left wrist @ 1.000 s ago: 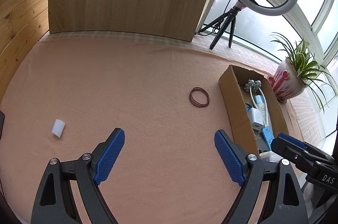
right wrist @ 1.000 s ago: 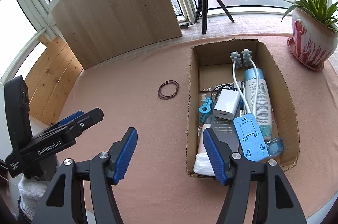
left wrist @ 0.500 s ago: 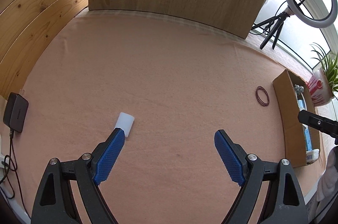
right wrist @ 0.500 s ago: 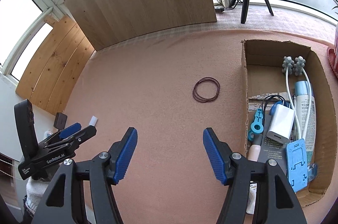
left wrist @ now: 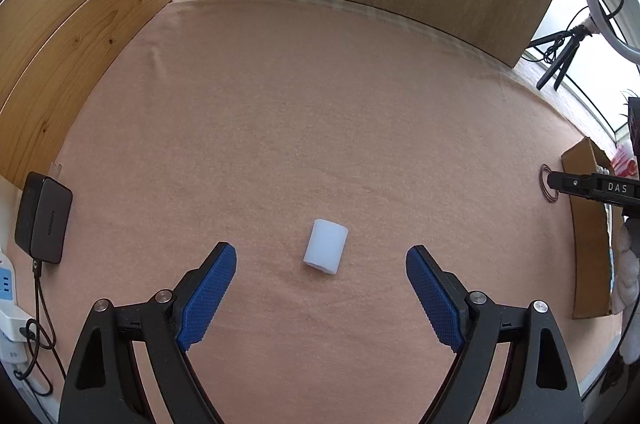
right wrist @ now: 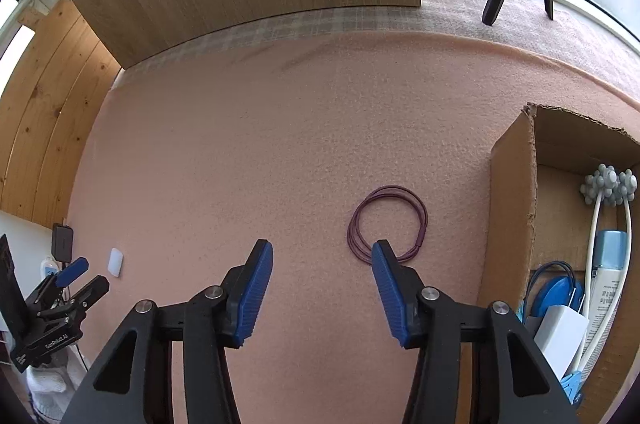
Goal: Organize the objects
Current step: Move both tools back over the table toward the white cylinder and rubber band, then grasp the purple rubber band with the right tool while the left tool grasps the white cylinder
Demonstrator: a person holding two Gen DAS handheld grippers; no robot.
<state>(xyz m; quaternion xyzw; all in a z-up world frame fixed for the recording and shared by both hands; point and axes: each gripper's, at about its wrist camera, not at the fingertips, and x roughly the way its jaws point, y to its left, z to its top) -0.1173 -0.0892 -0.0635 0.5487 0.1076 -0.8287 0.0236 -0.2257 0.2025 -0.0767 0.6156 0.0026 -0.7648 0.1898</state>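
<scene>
Two loose items remain on the pink tabletop (left wrist: 320,96); the rest already sits in the cardboard box (right wrist: 512,192) at the right edge. Left gripper (left wrist: 321,288) points down w/ fingers wide, nothing between them yet; the white cylinder (left wrist: 325,251) lies on its side just ahead, centred on the gap, prob. so both pads can straddle it. Right gripper (right wrist: 322,290) has fingers closing, nothing between them; its right finger tip overlaps the near arc of the purple rubber band loop (right wrist: 387,222), which lies flat just beside the box's left wall. Narrowing likely suits pinching a thin band. Contact can't be confirmed.
</scene>
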